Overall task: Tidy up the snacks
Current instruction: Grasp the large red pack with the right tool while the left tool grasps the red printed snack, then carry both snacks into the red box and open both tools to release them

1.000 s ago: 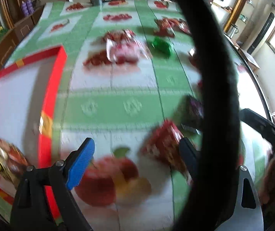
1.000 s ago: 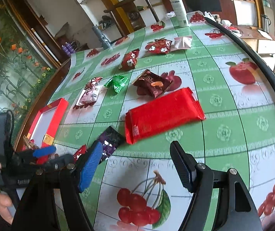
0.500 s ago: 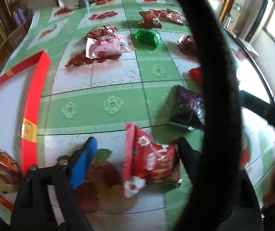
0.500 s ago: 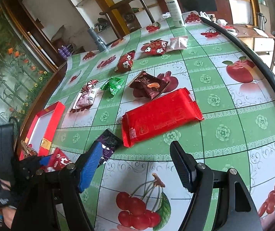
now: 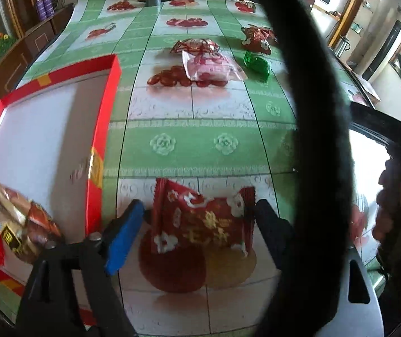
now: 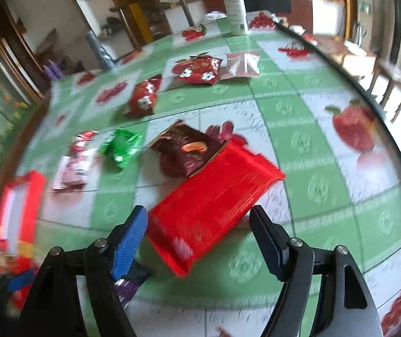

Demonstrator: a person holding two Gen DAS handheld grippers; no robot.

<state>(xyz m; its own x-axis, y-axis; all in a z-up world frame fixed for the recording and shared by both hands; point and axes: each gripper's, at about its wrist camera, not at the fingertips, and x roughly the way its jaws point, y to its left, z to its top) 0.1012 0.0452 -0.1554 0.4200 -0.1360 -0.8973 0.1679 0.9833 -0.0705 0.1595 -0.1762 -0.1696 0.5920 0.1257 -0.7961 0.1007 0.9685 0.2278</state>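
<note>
Slippage is the risk: the left gripper (image 5: pixel 200 219) clasps a crinkly red snack packet (image 5: pixel 203 219) only by its ends. Right gripper (image 6: pixel 197 233), spread wide around the flat red pack (image 6: pixel 214 199), may just shove it along the tabletop (image 6: pixel 312 146).

- Two grippers before you: the left gripper (image 5: pixel 200 219) and the right gripper (image 6: pixel 200 227).
- One red box (image 5: pixel 107 106), open, with a white floor; the packets inside it are too blurred to count.
- One large plain red packet (image 6: pixel 214 202).
- Four red packets with white flowers: one (image 5: pixel 203 221) in your left view, one (image 6: pixel 144 95) and one (image 6: pixel 197 68) in your right view, and one (image 5: pixel 258 39) far up the left view; it may be one of those already counted.
- One green packet (image 6: pixel 121 146).
- One brown packet (image 6: pixel 183 148).
- One pink packet (image 5: pixel 211 66).
- One pale pouch (image 6: pixel 241 66).
- One purple packet (image 6: pixel 128 286).
- One white bottle (image 6: pixel 234 5).
</note>
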